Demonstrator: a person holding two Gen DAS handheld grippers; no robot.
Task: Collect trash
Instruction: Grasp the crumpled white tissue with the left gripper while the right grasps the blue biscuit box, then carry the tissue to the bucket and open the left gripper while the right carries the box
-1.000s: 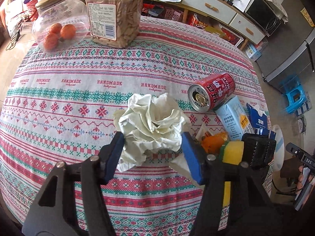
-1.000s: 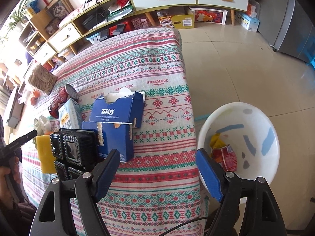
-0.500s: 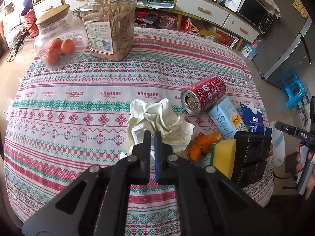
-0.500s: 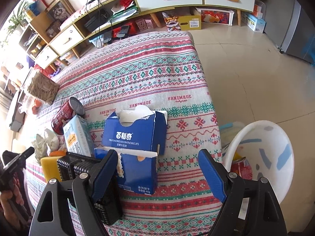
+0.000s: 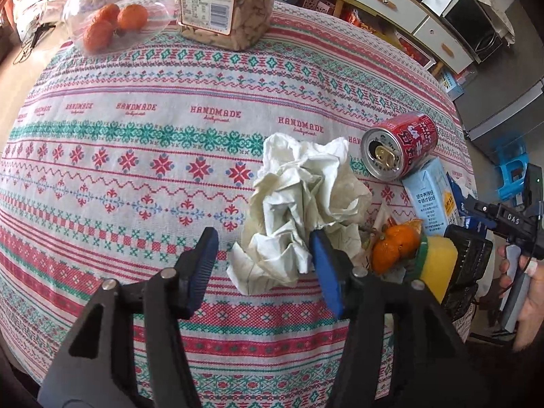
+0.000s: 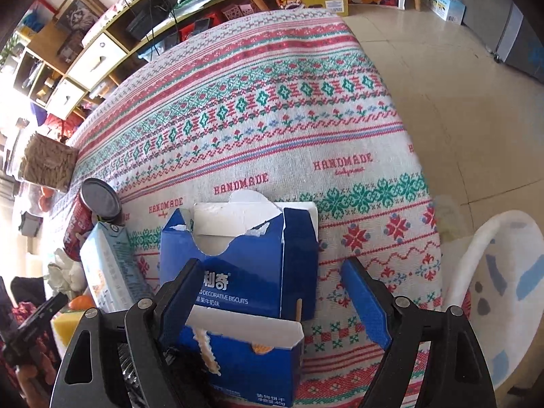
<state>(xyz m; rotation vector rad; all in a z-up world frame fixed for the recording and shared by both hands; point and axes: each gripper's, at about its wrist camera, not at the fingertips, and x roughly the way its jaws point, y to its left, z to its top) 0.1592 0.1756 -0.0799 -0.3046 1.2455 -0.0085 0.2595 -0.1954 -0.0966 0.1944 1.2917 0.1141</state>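
Observation:
A crumpled white tissue (image 5: 302,210) lies on the patterned tablecloth (image 5: 136,156). My left gripper (image 5: 265,258) is open; its right finger touches the tissue's near edge, and most of the tissue lies beyond the jaws. A red can (image 5: 401,151) lies on its side to the right, with a light blue milk carton (image 5: 431,193) and orange peel (image 5: 394,244) beside it. My right gripper (image 6: 272,292) is open over a torn blue biscuit box (image 6: 251,272). A white bin (image 6: 503,289) stands on the floor at the right.
A jar of oranges (image 5: 112,17) and a jar of snacks (image 5: 224,3) stand at the table's far side. A yellow sponge (image 5: 438,261) and a black object (image 5: 469,265) sit near the right edge. Cabinets (image 5: 401,0) line the wall.
My left gripper, shut half a second ago, has opened again beside the tissue. My right gripper has moved from near the bin to over the blue box.

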